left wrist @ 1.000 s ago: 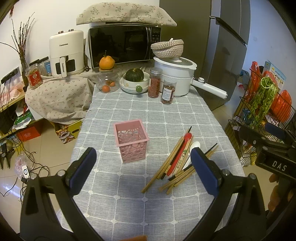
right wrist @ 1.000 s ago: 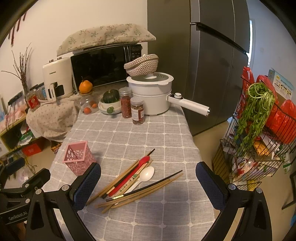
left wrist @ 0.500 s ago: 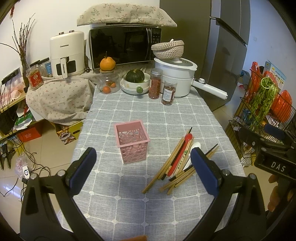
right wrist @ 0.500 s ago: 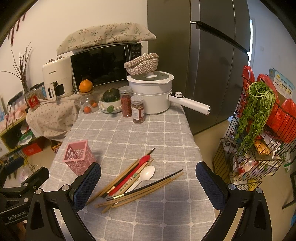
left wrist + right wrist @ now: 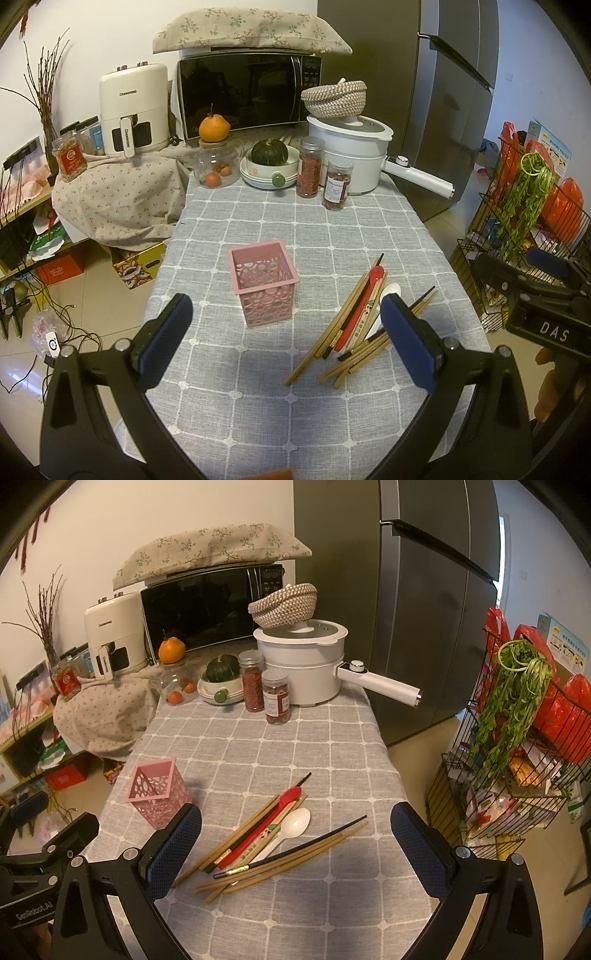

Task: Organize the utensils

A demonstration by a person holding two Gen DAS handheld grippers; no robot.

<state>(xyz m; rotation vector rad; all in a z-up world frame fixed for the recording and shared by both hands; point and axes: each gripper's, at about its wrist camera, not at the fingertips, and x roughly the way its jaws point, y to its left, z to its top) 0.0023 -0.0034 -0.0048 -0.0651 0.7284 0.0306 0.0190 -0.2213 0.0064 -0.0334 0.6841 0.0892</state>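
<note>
Two grippers' jaws spread, empty, above grey checked tablecloth [image 5: 295, 229]; fridge [image 5: 424, 609] behind.

On the desk [image 5: 332, 738] stands one pink holder [image 5: 157, 794] at 9 o'clock of the utensil pile. The pile holds one white spoon [image 5: 295, 821], one red spoon [image 5: 286, 797], and a bundle of chopsticks [image 5: 288, 856] (they overlap too much for an exact count). At 12 o'clock stand two spice jars [image 5: 275, 696], one white pot [image 5: 303, 664], one glass jar [image 5: 177, 686], one orange [image 5: 171, 650], and one green squash [image 5: 221, 668].
</note>
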